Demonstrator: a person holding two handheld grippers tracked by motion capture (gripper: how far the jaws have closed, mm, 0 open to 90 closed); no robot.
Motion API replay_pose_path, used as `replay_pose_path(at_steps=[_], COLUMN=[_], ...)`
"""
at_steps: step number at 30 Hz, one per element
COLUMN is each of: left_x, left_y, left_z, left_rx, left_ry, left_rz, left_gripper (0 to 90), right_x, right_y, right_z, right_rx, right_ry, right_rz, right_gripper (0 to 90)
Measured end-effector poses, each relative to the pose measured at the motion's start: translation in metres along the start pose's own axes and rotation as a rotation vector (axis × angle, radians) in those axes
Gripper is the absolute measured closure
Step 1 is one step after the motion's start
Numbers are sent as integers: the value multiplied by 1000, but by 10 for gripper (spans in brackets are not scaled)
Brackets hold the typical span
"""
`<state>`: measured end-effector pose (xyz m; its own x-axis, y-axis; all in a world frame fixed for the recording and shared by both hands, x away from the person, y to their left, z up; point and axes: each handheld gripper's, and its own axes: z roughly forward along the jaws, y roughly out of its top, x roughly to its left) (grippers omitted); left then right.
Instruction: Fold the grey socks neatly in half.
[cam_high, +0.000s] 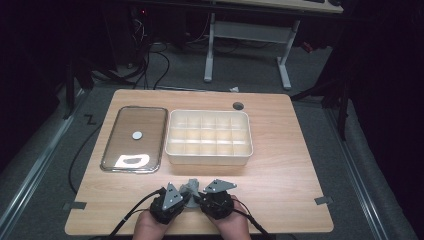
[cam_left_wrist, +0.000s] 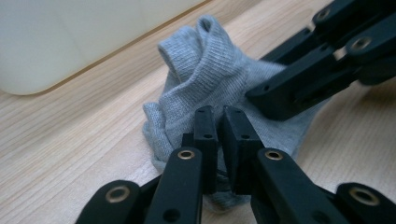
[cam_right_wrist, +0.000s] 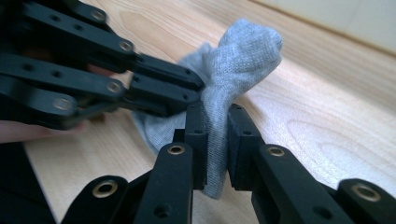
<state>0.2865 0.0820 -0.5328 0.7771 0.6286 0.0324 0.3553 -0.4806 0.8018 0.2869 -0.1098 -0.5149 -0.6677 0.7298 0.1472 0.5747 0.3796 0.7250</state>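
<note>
Grey sock (cam_high: 192, 187) lies bunched on the worktop (cam_high: 280, 165), near edge, just in front of the white compartment box (cam_high: 209, 137). Left hand-held gripper (cam_left_wrist: 219, 122) — jaws nearly together, pinching a fold of the fabric. Right hand-held gripper (cam_right_wrist: 217, 122) — jaws narrow, clamped on another fold of the same sock, fabric rising between them. Clear lid (cam_high: 134, 138) sits left of the box.
</note>
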Motion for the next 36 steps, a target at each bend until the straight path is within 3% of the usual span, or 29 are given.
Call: replay_pose_path(at_steps=[3, 7, 9, 13, 17, 20, 29, 36], left_x=[-1, 1, 2, 3, 3, 3, 1, 1], left_y=[0, 1, 1, 1, 1, 1, 1, 1], left_z=[1, 2, 3, 2, 2, 3, 3, 3], left_rx=[1, 3, 3, 6, 5, 4, 6, 5], left_ry=[0, -13, -25, -30, -28, -27, -20, -22], left_rz=[5, 2, -13, -16, -14, -14, -1, -4], left_gripper=[839, 841, 840, 841, 840, 840, 840, 841], right_x=[5, 3, 2, -10, -23, -26, -17, -11], right_y=[2, 2, 2, 1, 0, -3, -8, -6], right_z=[-3, -3, -8, -22, -21, -15, -2, 7], right_rx=[3, 3, -22, -75, -66, -62, -24, -7], right_ry=[-15, -12, -14, -43, -97, -103, -151, -107], right_rz=[-35, -28, -28, 17, 48, 48, 16, -4], right_gripper=[811, 795, 776, 768, 750, 706, 839, 884])
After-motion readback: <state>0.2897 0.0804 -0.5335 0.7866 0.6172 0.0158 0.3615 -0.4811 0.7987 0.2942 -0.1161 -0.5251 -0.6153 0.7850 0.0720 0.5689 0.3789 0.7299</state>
